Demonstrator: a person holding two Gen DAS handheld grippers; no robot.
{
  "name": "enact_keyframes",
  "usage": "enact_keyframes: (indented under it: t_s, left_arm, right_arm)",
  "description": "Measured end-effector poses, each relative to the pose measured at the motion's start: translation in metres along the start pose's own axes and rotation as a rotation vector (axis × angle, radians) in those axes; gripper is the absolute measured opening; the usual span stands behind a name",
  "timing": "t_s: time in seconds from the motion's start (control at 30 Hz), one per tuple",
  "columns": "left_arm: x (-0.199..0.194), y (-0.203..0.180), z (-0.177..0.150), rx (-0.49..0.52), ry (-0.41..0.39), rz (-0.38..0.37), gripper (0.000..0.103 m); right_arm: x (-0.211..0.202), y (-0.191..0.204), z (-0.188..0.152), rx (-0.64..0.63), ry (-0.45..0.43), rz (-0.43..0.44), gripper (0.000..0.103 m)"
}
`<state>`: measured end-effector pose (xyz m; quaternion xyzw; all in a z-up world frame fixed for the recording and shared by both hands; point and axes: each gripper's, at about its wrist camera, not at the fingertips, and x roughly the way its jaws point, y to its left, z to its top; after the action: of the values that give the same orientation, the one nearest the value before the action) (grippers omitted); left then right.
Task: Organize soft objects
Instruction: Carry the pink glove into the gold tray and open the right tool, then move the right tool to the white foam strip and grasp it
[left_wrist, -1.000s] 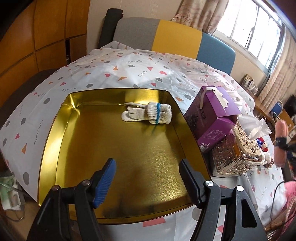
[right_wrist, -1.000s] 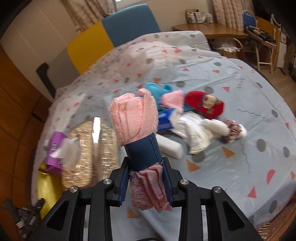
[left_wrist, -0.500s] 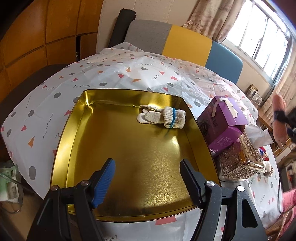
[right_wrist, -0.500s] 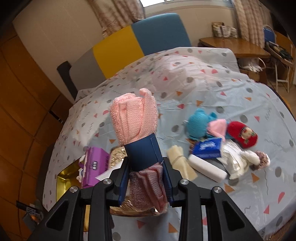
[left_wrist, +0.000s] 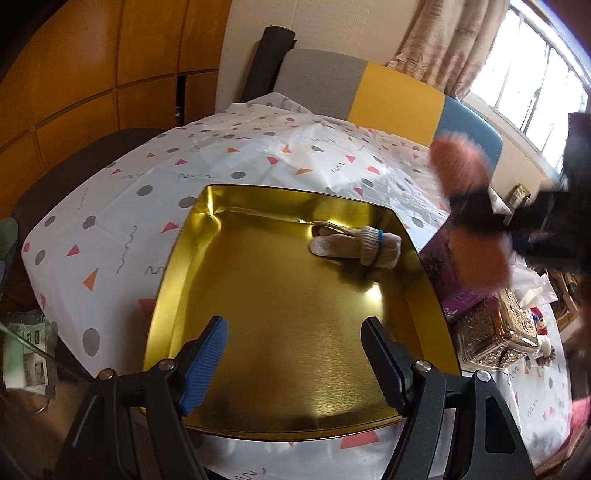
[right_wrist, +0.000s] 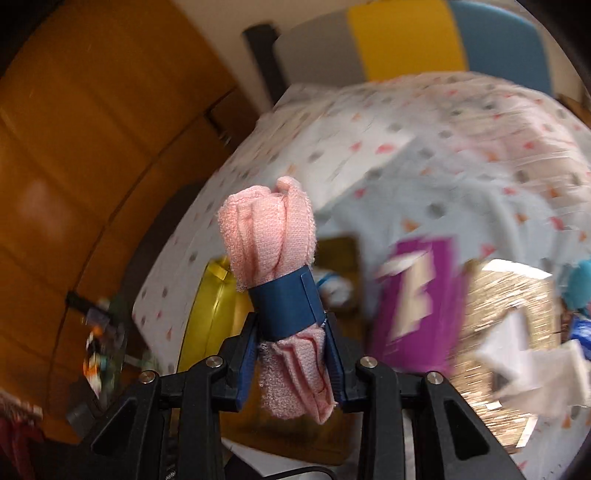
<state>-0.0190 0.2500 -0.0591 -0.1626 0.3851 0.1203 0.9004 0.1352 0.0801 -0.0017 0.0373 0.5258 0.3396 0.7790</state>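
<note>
A gold tray (left_wrist: 173, 266) lies on the patterned tablecloth, and a white rolled sock (left_wrist: 364, 245) with a blue band rests near its far right corner. My left gripper (left_wrist: 295, 328) hangs open over the tray's near half with nothing between its fingers. My right gripper (right_wrist: 291, 328) is shut on a pink rolled towel (right_wrist: 269, 236) wrapped in a dark blue band. In the left wrist view that pink towel (left_wrist: 461, 166) appears blurred above the tray's right edge. The tray (right_wrist: 210, 295) shows partly behind the towel in the right wrist view.
A purple box (left_wrist: 443, 266) and a glittery tissue box (left_wrist: 491, 332) stand just right of the tray, with a small doll (left_wrist: 541, 325) beyond them. A grey, yellow and blue chair back (left_wrist: 369, 88) rises behind the table. Wooden panels line the left wall.
My right gripper has swung left with the pink towel, from over the pile of soft things to beside the tray's right edge. The left gripper has shifted slightly over the tray.
</note>
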Motion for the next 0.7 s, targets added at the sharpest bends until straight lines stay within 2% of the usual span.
enact_keyframes:
  t_s: [0.13, 0.33, 0.5, 0.7]
  left_arm:
    - [0.0, 0.004, -0.001, -0.004, -0.002, 0.006, 0.075]
    - [0.0, 0.0, -0.004, 0.014, 0.004, 0.006, 0.075]
    - [0.0, -0.004, -0.006, 0.031, 0.007, 0.009, 0.075]
    - [-0.001, -0.012, -0.007, 0.052, 0.013, 0.008, 0.075]
  right_arm:
    - [0.036, 0.004, -0.022, -0.002, 0.097, -0.036, 0.034]
    - [0.064, 0.002, -0.04, 0.022, 0.139, -0.106, 0.037]
    - [0.052, -0.001, -0.044, -0.002, 0.069, -0.167, 0.044]
    - [0.011, -0.005, -0.05, -0.049, -0.06, -0.163, 0.048]
